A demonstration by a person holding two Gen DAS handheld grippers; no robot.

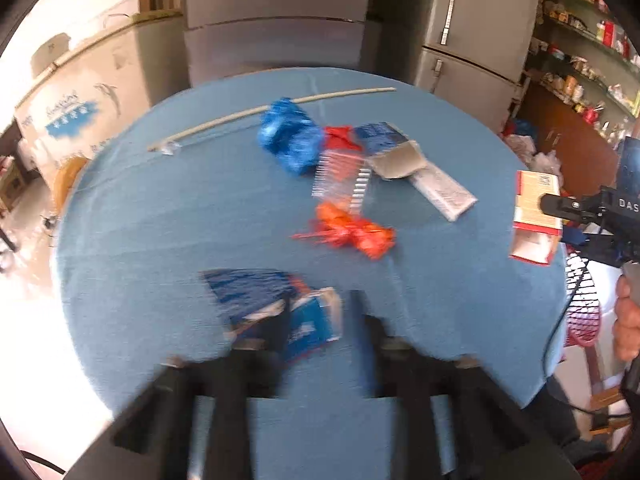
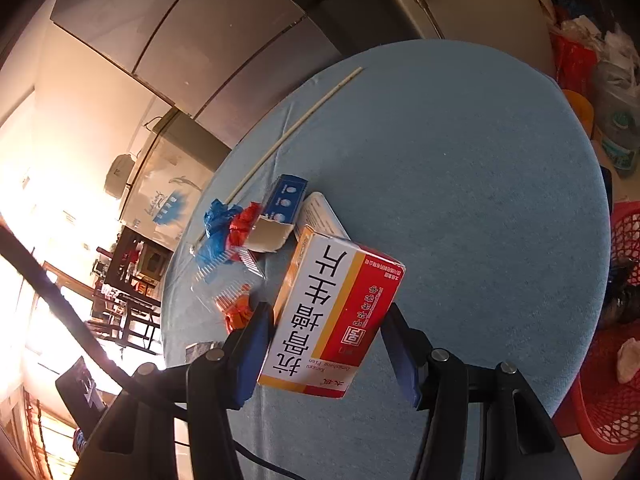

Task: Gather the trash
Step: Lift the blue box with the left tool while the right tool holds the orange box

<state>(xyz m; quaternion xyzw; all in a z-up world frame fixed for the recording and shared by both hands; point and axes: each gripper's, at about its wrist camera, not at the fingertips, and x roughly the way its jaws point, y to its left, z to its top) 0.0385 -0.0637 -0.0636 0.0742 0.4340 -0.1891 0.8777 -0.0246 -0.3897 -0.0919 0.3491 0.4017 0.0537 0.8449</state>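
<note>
Closest to the right wrist lens, the right gripper (image 2: 326, 344) clamps a stiff red-and-white medicine box (image 2: 332, 316) above the round table (image 2: 460, 160), whose cover is a soft blue cloth. Beside the table stands a red mesh basket (image 2: 624, 360) with something pale already in it, so collection looks barely begun. Left gripper (image 1: 316, 320) hovers with jaws apart and pads pressing nothing, a glossy blue wrapper (image 1: 276, 308) lying flat below them. Still on the cloth: crinkled blue plastic (image 1: 290, 136), a crumpled orange wrapper (image 1: 352, 232), a torn blue carton (image 1: 392, 148), a thin pale stick (image 1: 260, 110)
</note>
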